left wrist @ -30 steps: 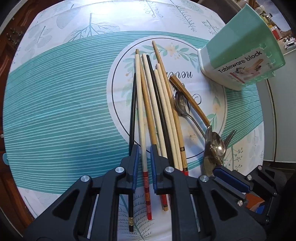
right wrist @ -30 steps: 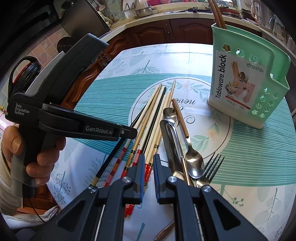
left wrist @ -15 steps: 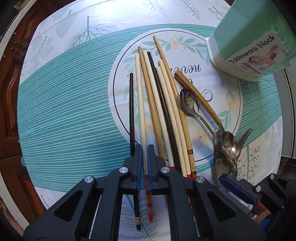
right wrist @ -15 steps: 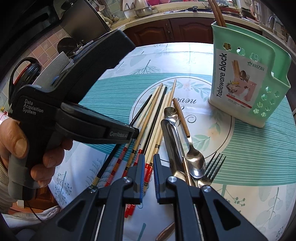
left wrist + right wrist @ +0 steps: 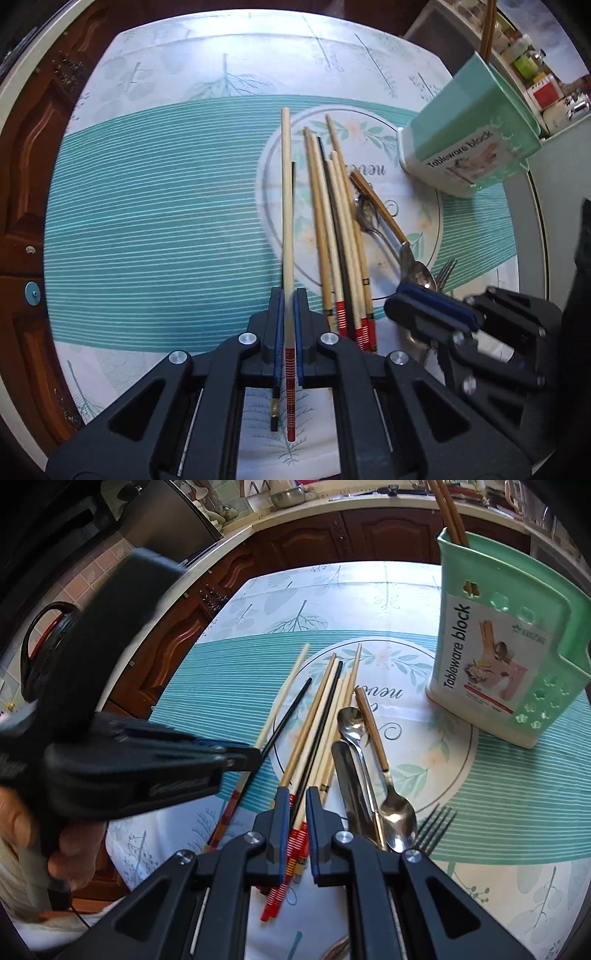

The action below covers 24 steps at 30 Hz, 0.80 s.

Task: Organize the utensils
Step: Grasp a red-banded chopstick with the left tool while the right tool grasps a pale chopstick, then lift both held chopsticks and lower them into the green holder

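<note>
1. since one stick must leave the pile alone, the left gripper [image 5: 287,325] is clamped on a pale chopstick [image 5: 286,206] near its red-banded end, so it juts straight ahead.
2. the right gripper [image 5: 295,823] hangs nearly closed above the chopstick pile [image 5: 321,723], gripping nothing.
3. the green holder [image 5: 491,657] stands upright well beyond, already holding two brown sticks, likely the destination.

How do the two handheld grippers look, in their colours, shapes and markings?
Both are matte black plastic. The left gripper and the right gripper each have two angular jaws lined with blue pads, with silver round screws on triangular cut-out arms. In the right wrist view the left gripper has a pistol-like handle, blurred white lettering and a thin dark cable below.
</note>
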### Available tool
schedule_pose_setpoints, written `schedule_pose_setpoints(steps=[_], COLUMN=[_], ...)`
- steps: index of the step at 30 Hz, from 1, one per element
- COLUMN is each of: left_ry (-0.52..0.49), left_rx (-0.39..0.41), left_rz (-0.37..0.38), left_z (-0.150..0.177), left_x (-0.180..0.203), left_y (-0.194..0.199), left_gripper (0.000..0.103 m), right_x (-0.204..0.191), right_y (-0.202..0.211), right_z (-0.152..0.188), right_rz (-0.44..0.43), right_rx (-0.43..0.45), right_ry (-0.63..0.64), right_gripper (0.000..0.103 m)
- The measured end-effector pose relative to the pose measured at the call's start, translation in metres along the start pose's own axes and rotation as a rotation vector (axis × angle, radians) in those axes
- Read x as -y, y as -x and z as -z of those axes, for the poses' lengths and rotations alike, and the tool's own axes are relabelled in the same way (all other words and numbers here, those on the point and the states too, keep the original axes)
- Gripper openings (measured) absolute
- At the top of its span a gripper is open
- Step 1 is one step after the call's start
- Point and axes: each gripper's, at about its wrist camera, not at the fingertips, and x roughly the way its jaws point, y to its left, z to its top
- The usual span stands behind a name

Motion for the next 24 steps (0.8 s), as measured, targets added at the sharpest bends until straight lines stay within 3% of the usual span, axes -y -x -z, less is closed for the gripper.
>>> schedule_pose_setpoints(steps=[9,24], left_ry=[0.06,0.047], left_rx=[-0.021,-0.005], left_rz=[-0.02,0.03], left_z=[0.021,0.023], left_x=[-0.052,-0.057], left_y=[0.0,0.0], left_gripper=[0.003,0.003], right_x=[0.004,-0.004], right_y=[-0.052,-0.076], right_z=[-0.034,-0.048], right_rz=[0.013,0.183], right_rx=[-0.186,-0.247], right_ry=[-0.171,-0.211], right_gripper=[0.009,0.009])
